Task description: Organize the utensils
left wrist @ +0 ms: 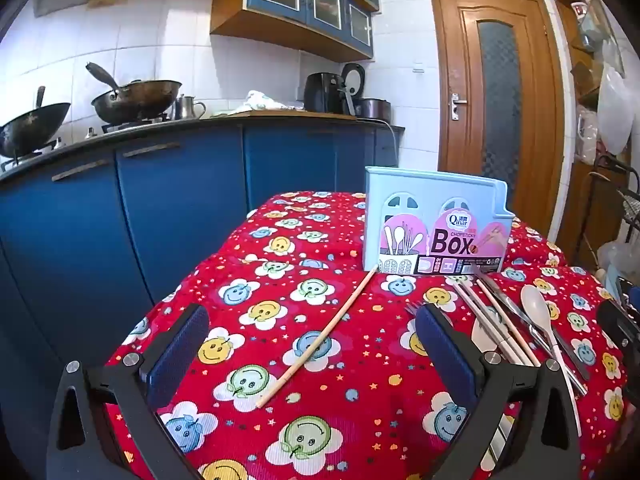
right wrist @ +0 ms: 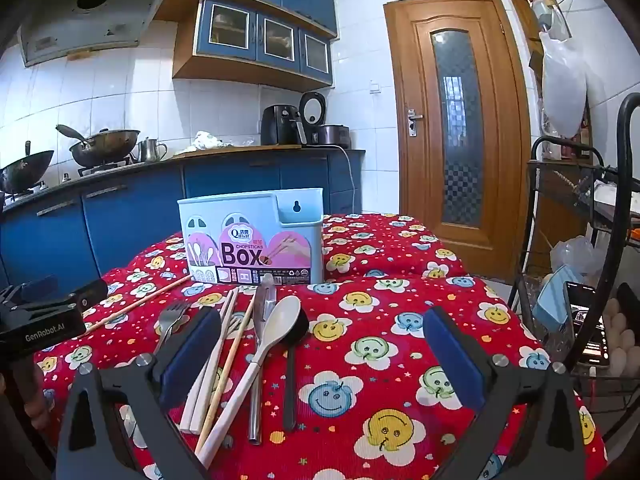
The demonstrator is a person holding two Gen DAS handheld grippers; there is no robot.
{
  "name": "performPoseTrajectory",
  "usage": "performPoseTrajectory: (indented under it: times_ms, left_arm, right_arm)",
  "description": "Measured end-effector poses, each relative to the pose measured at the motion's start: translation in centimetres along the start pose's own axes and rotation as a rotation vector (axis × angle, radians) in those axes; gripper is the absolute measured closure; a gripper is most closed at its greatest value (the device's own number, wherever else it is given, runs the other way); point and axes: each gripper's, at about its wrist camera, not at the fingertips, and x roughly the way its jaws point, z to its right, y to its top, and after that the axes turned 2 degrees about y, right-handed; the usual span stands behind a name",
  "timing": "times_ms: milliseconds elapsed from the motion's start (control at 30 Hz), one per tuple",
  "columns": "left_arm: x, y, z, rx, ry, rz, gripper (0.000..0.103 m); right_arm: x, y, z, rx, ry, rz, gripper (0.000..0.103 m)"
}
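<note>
A single wooden chopstick (left wrist: 318, 339) is seen lying left of the blue chopstick box (left wrist: 436, 224), between the wide-open, empty fingers of the left gripper (left wrist: 312, 354). In front of the box, the utensil pile (right wrist: 248, 344) lies. The right gripper (right wrist: 320, 354) is spread open, holding nothing.

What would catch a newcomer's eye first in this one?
The bright red smiley-flower tablecloth fills both views. On it stands a pale blue chopsticks box, with a cluster of utensils lying in front of it, led by a cream spoon. A lone wooden chopstick lies apart, between the open fingers of the left gripper.
</note>
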Motion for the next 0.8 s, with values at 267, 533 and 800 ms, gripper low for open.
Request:
performPoseTrajectory:
  times_ms: [267,533,800]
  left_arm:
    - [-0.01,0.0,0.0,-0.005,-0.003,-0.003,0.0]
    - [-0.02,0.0,0.06,-0.004,-0.003,-0.005,0.0]
    - [-0.01,0.01,0.03,-0.005,-0.004,-0.006,0.0]
  right_arm:
    - [0.05,-0.03,0.02,0.007,0.004,-0.004,0.0]
    - [0.08,-0.02,0.05,0.009,0.004,-0.005,0.0]
    - [0.06,-0.03,0.04,0.01,0.004,-0.004,0.0]
